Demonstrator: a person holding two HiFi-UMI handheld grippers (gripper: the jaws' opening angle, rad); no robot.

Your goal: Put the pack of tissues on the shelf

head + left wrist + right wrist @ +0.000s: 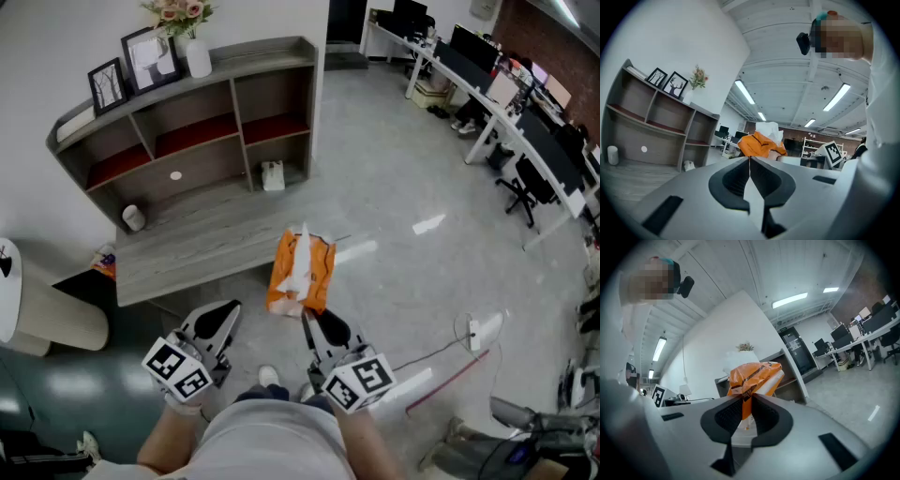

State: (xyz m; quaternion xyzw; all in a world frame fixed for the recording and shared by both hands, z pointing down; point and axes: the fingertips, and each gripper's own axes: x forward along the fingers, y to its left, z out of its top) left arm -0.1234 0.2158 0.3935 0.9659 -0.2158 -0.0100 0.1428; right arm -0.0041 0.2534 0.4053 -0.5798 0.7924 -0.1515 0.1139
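Right tool [307, 319] pinches tissue pack [300, 272] edge, aloft near shelf [187, 242] front edge.

Both tools same build: left gripper [228, 309] & right gripper [307, 319] have light-grey plastic shells, smooth, tapering to a narrow nose, w/ black ribbed pads [736, 180] set in a dark scooped recess. Each shell has black rectangular slots [663, 213] either side of the recess. At the rear of each sits a white cube w/ b/w square markers, left cube [178, 367], right cube [361, 380]. Person wears a pale grey-white top [272, 441], long white sleeve [883, 117], dark trousers [267, 397], white shoe [270, 377]. Small black head camera [803, 43] on a mount, teal bit beside it.
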